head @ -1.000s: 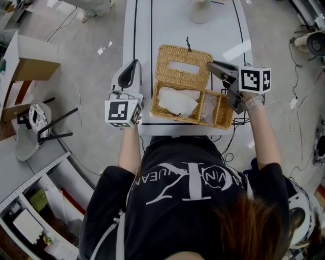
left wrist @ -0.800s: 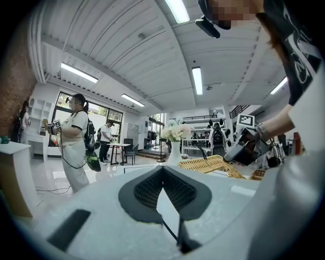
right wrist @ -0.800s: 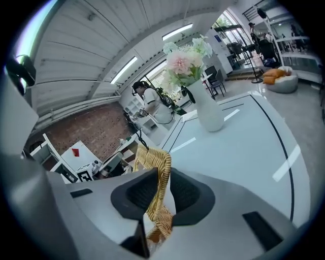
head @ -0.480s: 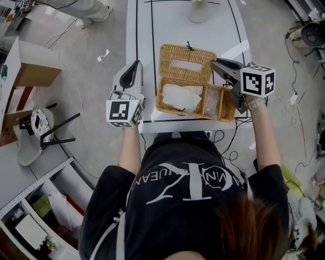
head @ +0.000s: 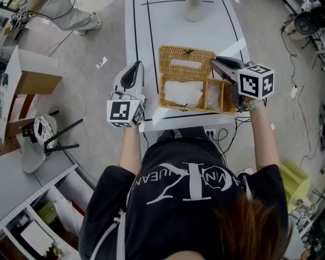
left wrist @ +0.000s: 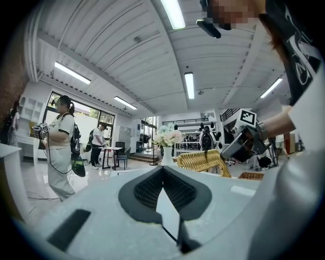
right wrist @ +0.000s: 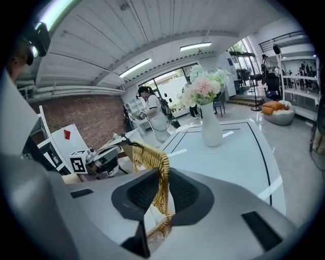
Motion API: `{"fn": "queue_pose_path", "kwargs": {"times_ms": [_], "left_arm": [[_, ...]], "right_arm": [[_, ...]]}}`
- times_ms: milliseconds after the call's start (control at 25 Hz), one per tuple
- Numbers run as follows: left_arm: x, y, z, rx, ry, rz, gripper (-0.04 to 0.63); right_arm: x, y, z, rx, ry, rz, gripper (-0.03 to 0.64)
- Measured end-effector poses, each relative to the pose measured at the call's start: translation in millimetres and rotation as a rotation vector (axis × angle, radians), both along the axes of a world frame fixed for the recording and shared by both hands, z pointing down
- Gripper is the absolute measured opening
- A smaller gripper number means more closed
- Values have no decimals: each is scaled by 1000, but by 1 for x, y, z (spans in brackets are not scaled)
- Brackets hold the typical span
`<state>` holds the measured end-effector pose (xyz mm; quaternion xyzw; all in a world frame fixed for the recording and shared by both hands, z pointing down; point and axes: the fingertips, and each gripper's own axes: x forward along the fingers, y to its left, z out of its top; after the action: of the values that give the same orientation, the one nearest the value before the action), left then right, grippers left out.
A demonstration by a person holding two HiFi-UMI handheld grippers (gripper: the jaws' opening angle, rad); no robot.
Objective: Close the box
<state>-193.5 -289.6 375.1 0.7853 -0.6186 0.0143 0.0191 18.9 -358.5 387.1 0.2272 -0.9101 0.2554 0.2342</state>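
We note the box point(head: 193, 96) at the table's point(head: 167, 30) near edge, its lid point(head: 186, 62) up along the far side. Vase point(head: 193, 9) at far edge. Left gripper point(head: 135, 68) over left edge; right gripper point(head: 215, 62) at lid's right corner.

We see the wicker lid point(head: 185, 55) swing further up over the box point(head: 193, 105). From overhead its face looks shorter than it did a second ago. The right gripper point(head: 217, 63) lifts and rolls with it. The vase point(right wrist: 210, 127), tilted before in the right gripper view, now stands upright. The jaws have just been closing on the lid's rim between them.
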Motion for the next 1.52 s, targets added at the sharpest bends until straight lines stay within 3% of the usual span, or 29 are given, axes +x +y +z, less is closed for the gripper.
{"fn": "queue_pose_path", "kwargs": {"times_ms": [640, 1520], "left_arm": [[14, 28, 3, -8, 3, 85, 7], [26, 80, 11, -19, -7, 193, 8]], "right_arm": [[4, 37, -10, 209, 119, 17, 66], [16, 107, 10, 319, 145, 154, 86]]}}
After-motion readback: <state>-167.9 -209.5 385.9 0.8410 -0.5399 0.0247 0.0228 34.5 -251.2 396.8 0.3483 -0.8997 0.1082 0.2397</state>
